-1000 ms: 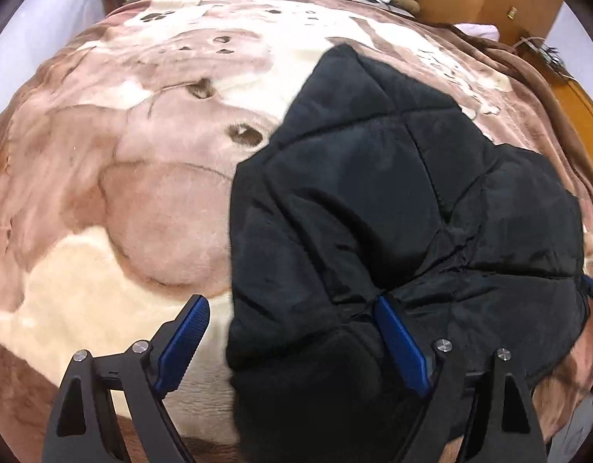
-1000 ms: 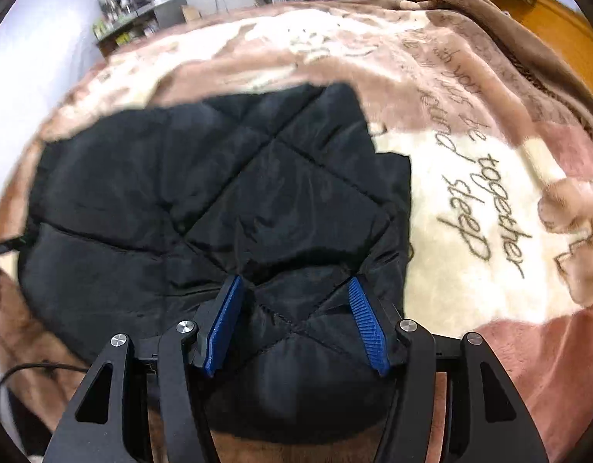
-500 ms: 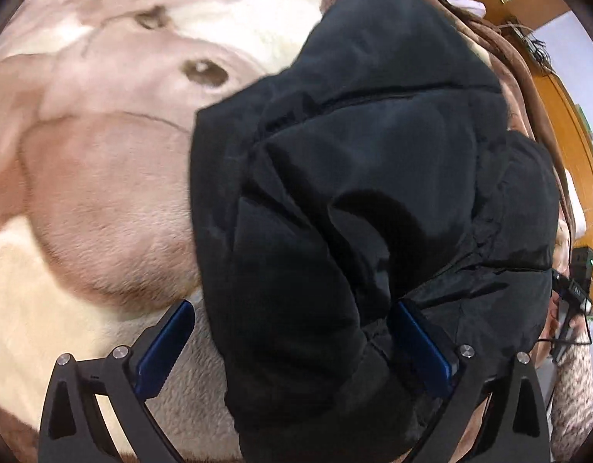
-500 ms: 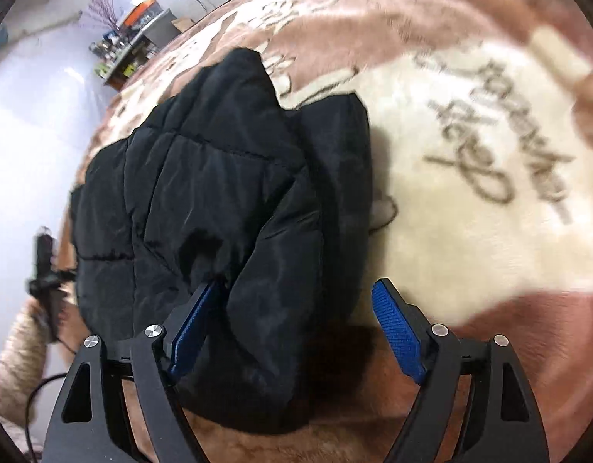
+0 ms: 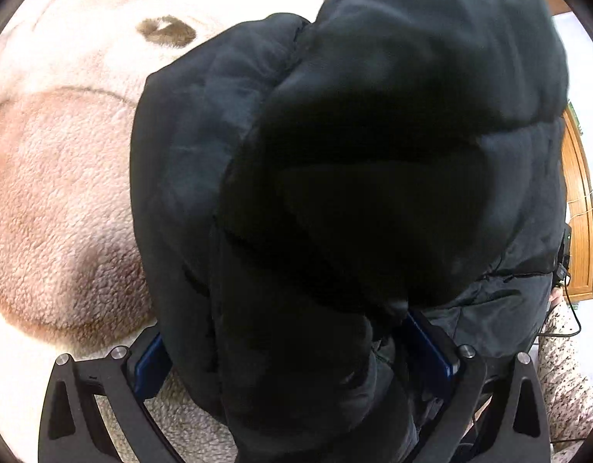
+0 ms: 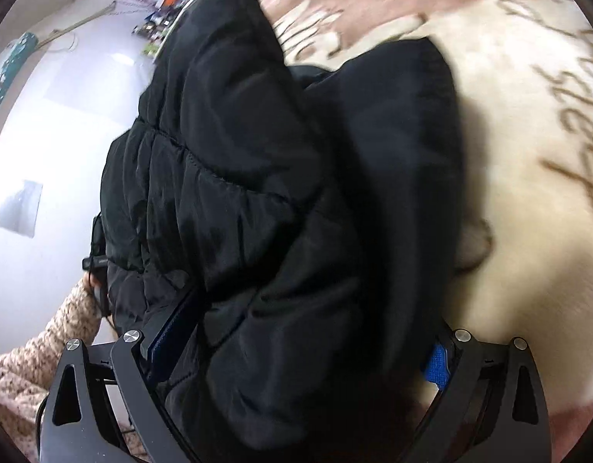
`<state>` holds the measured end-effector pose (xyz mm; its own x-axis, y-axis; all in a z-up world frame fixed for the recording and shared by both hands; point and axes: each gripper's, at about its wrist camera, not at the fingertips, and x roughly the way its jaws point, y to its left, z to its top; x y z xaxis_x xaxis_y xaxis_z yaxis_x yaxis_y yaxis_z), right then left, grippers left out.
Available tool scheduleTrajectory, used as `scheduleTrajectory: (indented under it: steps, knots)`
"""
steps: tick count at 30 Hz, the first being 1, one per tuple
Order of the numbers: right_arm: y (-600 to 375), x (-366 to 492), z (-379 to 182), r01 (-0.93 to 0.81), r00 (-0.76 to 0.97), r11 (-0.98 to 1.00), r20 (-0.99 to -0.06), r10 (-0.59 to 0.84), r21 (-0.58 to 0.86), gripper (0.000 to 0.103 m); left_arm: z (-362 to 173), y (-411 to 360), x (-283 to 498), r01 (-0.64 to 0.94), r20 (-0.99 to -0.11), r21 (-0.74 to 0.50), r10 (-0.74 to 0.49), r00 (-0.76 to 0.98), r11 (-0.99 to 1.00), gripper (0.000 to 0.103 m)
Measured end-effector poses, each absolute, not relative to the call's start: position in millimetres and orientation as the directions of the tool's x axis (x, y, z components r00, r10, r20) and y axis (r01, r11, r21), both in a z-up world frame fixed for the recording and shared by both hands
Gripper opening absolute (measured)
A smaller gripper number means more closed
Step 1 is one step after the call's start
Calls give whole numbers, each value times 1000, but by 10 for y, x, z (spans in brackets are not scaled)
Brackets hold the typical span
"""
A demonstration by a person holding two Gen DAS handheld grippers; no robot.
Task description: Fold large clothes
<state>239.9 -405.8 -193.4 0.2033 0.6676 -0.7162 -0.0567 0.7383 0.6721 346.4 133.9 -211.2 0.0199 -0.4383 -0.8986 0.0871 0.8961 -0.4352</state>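
On the plush blanket [image 5: 61, 200] lies 1 black quilted jacket [image 5: 335, 177], bunched between 2 grippers. The left gripper [image 5: 296, 351] and right gripper [image 6: 296, 351] each stand wide, padding stuffed between their blue pads; whether they pinch it I cannot tell. Since 0.5 s ago the jacket fills far more of both views. Blur hides its seams.

Black tools [image 5: 296, 351] w/ blue pads [image 6: 437, 362], silver screws; speckled knit sleeve [image 6: 38, 362].
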Motion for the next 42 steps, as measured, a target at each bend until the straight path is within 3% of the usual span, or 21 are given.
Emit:
scheduleTrajectory:
  steps: [4,17,24,32,42]
  knots:
    - [-4029,2346,-1855,-57,191,746,-727,660,663,96,-2184,1010,3704,96,-912,-408,-410,6,908,103]
    - [-3628,2302,-1587,-76,242,869,-836,492,489,69,-2091,834,3461,76,-941,-323,-329,85,943,102]
    - [-3293,2256,-1413,-88,279,934,-892,356,345,56,-1932,652,3349,91,-947,-284,-294,132,954,77]
    - [-2980,2173,-1338,-84,295,939,-892,343,334,54,-1919,708,3295,74,-942,-294,-301,146,953,76]
    - [-3035,1936,-1124,-80,381,967,-889,254,242,37,-1575,889,3010,39,-911,-349,-349,221,936,42]
